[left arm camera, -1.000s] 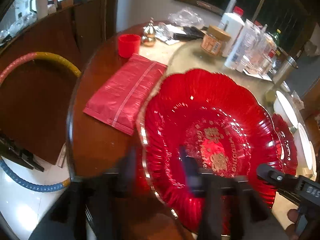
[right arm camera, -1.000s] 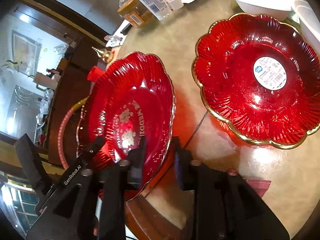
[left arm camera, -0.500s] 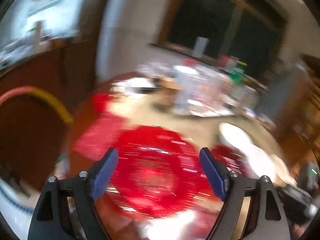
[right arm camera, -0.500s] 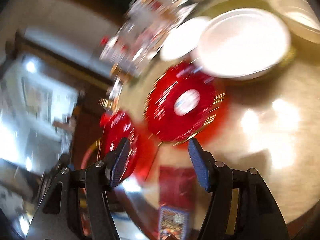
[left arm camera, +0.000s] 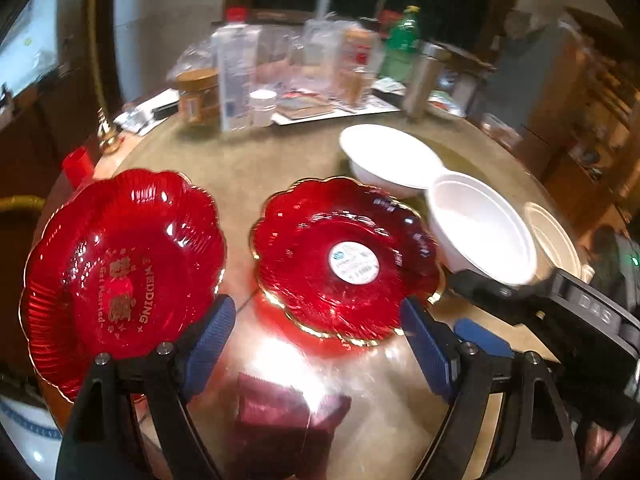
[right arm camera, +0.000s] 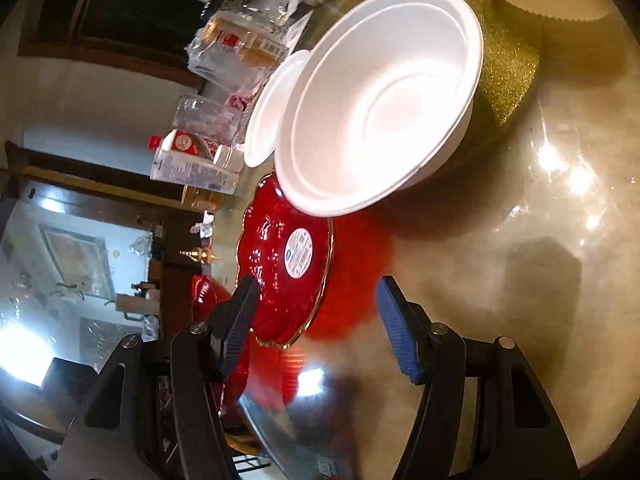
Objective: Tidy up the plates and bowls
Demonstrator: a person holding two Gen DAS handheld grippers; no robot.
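With my left hand-held gripper (left arm camera: 316, 344) and right hand-held gripper (right arm camera: 316, 332) both wide and empty, the stickered red plate (left arm camera: 344, 256) on the table (left arm camera: 360, 392) touches the white bowl (right arm camera: 380, 112), so grabbing either could knock its neighbour.

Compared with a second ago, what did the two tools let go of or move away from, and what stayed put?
Both tools have released the wedding plate and pulled back. The left tool and the right tool are open and empty. The wedding plate now lies on the table, no longer gripped at its rim. The sticker plate and the white bowls look unmoved.
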